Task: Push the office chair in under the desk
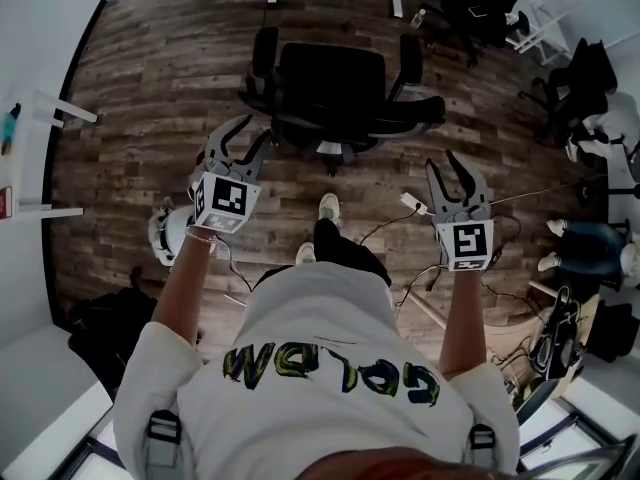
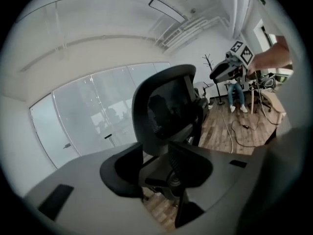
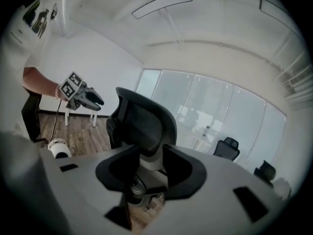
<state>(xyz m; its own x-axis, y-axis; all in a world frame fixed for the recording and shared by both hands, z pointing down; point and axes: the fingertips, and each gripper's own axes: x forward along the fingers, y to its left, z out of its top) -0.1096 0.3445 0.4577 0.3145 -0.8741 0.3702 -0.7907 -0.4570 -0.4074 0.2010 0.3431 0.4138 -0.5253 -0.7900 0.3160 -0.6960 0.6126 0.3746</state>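
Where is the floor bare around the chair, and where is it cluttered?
Bare wood floor lies left of the office chair, reaching to the white desk legs. Right of the person's shoes it is crowded: cables and a white plug lie there, with more black chairs farther right.

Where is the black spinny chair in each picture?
Head view: the office chair is at the top middle.
Left gripper view: it fills the middle.
Right gripper view: it is in the middle, a bit left.
Shared landmark: the wooden floor under the chair.
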